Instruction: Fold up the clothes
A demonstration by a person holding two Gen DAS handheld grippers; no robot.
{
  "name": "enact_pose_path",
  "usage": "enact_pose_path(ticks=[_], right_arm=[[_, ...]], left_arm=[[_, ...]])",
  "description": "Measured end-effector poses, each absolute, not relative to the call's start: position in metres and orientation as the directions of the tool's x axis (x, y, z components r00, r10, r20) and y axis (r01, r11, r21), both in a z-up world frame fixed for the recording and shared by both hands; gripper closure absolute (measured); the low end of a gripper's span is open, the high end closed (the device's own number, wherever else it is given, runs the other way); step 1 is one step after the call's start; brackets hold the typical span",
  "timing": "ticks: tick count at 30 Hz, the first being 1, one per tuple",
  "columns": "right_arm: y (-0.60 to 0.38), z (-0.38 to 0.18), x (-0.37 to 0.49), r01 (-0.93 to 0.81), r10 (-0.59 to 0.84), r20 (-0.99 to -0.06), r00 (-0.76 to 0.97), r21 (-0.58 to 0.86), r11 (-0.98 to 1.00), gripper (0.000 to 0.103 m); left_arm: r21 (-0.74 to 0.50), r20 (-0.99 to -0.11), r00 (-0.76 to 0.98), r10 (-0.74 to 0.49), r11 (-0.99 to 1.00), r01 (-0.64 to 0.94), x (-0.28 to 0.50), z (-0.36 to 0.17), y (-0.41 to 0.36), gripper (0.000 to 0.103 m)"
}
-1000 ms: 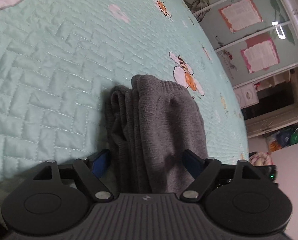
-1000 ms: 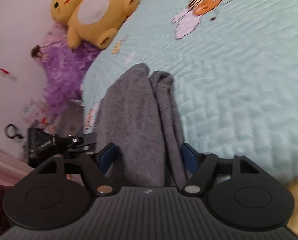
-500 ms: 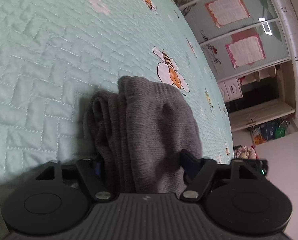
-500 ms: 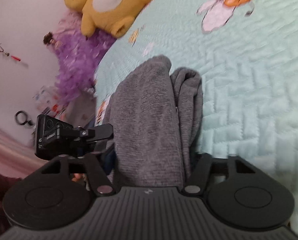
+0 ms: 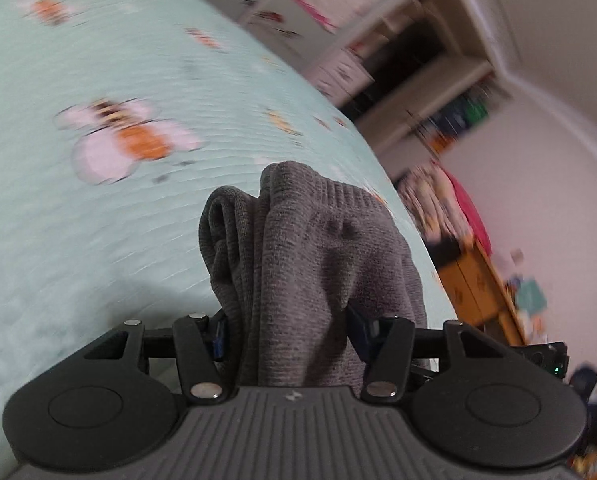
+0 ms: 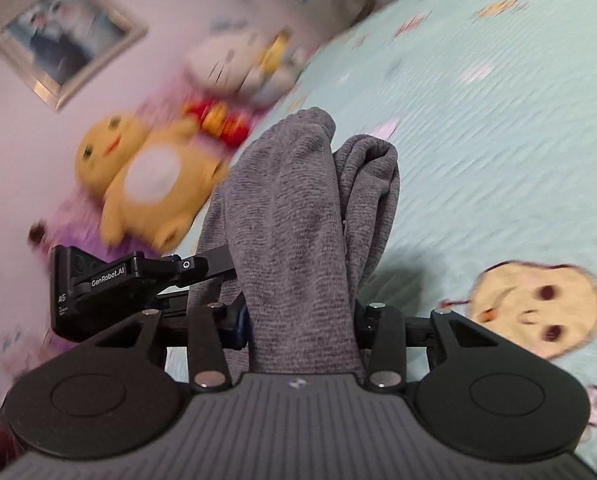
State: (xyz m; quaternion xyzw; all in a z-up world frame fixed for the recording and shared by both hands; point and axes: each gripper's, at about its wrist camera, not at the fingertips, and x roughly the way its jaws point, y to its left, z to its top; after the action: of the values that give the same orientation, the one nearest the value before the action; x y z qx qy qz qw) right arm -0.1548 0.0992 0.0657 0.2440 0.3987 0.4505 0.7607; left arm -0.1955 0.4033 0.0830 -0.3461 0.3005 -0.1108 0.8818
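Two grippers, each clamped on the same grey knit garment (image 5: 298, 264). Left gripper (image 5: 286, 328): jaws have just been closing and are now drawn in to a middling gap, the bunched fabric pinched between them; blue pads (image 5: 218, 338) press into the folds on either side. The cloth runs forward from the jaws in thick vertical folds, a rolled edge on the left-hand side and a ribbed hem over the top right, and ends in a rounded hump ahead of the jaws. Right gripper (image 6: 300, 324): jaws also just closed in, gripping the garment (image 6: 294, 216) between them; cloth fills the whole gap and rises ahead in two lobes, the taller to the left. The left gripper (image 6: 138, 276) shows in the right wrist view, just left of the right jaws, reaching into the same cloth. Below and beyond the garment lies the mint quilted bedspread (image 5: 98, 200) with a bee-and-flower print; whether the cloth's far end touches it cannot be told. Yellow plush toy (image 6: 146, 176) sits left of and beyond the right jaws, at the bed's edge. Background is motion-blurred in both views.
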Motion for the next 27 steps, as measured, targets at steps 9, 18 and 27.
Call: enact_pose_path(ticks=[9, 18, 27], right_arm=[[0.096, 0.062, -0.105, -0.359, 0.876, -0.318, 0.362, 0.82, 0.446, 0.06], [0.153, 0.022, -0.028, -0.237, 0.893, -0.32, 0.317, 0.885, 0.401, 0.058], [0.164, -0.023, -0.002, -0.181, 0.88, -0.394, 0.265, 0.876, 0.447, 0.051]], left_arm=[[-0.61, -0.499, 0.756, -0.424, 0.791, 0.041, -0.121, 0.105, 0.414, 0.047], [-0.581, -0.614, 0.692, -0.381, 0.811, -0.069, -0.07, 0.082, 0.473, 0.042], [-0.824, -0.49, 0.757, -0.433, 0.512, -0.241, -0.085, -0.004, 0.534, 0.033]])
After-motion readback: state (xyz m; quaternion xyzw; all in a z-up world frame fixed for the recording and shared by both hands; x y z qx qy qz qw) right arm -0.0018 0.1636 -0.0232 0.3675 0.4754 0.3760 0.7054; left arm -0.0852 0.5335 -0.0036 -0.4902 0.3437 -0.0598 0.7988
